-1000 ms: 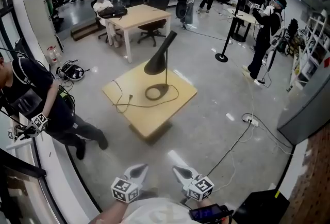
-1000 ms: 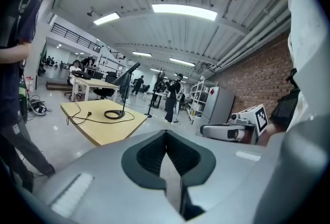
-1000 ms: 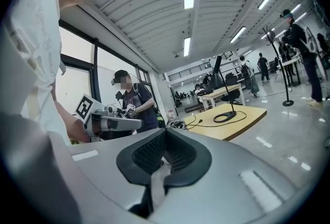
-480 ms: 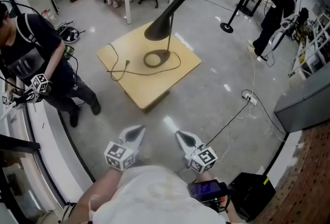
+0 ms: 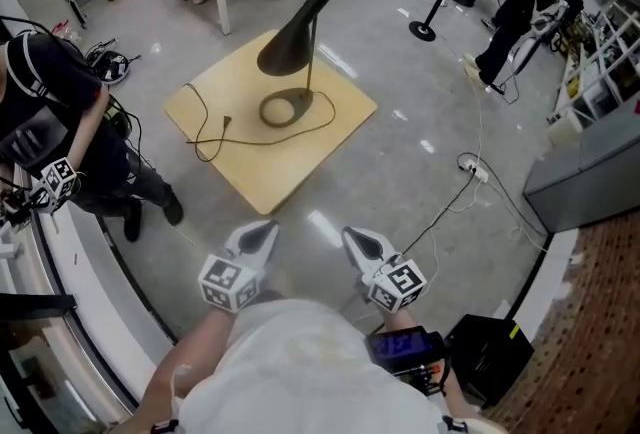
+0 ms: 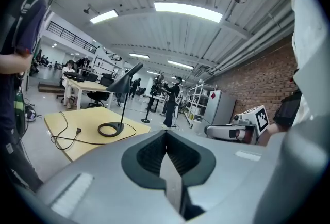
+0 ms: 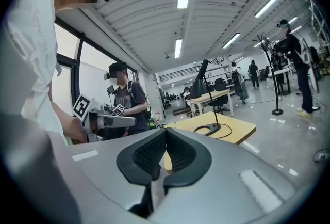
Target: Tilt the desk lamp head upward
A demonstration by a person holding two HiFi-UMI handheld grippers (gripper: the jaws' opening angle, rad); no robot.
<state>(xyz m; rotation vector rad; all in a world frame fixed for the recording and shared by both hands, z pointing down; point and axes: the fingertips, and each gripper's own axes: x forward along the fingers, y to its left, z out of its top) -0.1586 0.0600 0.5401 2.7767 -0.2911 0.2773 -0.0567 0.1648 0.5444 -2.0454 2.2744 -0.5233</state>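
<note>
Desk lamp (image 5: 288, 47) stands on the low wooden table (image 5: 250, 167), its black shade angled down over the ring base. Well short of it, left gripper (image 5: 262, 233) and right gripper (image 5: 353, 238) hover side by side above the floor — both sets of jaws pressed together, gripping nothing.

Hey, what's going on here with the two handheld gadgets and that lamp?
A person holds a left gripper and a right gripper, fingers shut on nothing, both pointing toward a black desk lamp on a low wooden table across the floor. Nothing touches the lamp yet; its head slopes downward. Another person stands off to the left.
</note>
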